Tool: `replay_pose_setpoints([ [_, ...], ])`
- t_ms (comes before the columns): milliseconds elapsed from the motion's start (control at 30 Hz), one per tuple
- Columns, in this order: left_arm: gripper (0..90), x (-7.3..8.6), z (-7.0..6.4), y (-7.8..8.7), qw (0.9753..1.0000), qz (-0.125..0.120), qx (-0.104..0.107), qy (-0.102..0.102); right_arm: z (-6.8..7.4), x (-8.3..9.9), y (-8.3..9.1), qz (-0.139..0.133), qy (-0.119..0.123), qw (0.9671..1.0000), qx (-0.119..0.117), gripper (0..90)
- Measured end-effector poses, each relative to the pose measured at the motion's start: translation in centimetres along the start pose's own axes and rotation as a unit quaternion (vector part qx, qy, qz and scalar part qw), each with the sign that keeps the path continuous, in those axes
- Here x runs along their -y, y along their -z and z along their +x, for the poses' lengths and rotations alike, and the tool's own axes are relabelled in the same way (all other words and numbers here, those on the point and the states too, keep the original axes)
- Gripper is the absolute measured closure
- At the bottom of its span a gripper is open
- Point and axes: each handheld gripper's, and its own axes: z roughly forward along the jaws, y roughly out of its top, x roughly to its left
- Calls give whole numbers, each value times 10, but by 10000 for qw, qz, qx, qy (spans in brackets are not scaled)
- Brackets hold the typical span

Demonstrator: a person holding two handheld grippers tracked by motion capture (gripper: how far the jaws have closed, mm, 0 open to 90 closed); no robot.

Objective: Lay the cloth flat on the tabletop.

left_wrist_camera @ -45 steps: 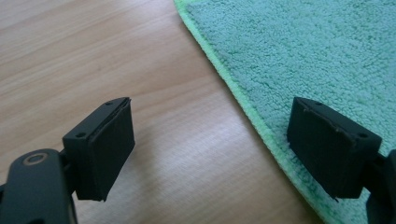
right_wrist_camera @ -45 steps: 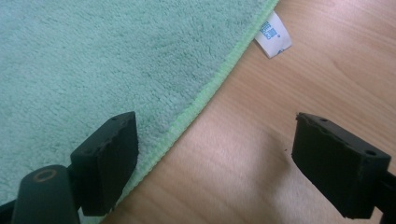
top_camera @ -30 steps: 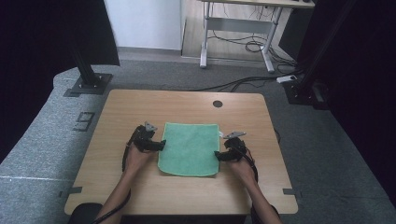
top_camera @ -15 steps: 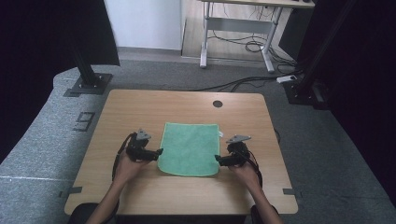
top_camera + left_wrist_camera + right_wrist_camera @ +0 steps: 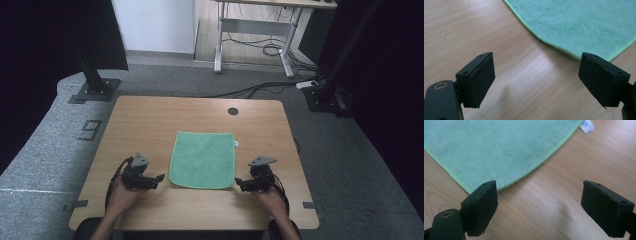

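Observation:
A green cloth [image 5: 203, 159] lies flat on the wooden table [image 5: 150, 120], with a small white tag [image 5: 236, 144] at its far right corner. My left gripper [image 5: 159, 178] is just off the cloth's near left corner, open, with bare wood between its jaws. In the left gripper view the cloth [image 5: 579, 22] lies ahead of that open gripper [image 5: 536, 80]. My right gripper [image 5: 239, 185] sits by the cloth's near right corner, also open. The right gripper view shows the cloth [image 5: 499, 147] and its tag [image 5: 587, 125] beyond the open gripper [image 5: 539, 208].
A round cable hole [image 5: 233, 111] sits in the table near its far edge. Black stand bases [image 5: 94, 90] rest on the grey floor at the far left and far right. A metal desk frame [image 5: 255, 35] and cables lie beyond the table.
Both grippers have drawn back from the cloth's side edges toward the near edge of the table. The cloth lies flat where it was.

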Motion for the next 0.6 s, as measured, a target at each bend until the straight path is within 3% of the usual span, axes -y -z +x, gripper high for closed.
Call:
replay_pose_setpoints([
  [333, 100, 17, 5, -8, 9998, 184, 2, 111, -14, 21, -5, 87, -212, 9996, 164, 12],
  [600, 22, 20, 2, -18, 9991, 373, -148, -99, -18, 28, -13, 38, -183, 9996, 192, 0],
])
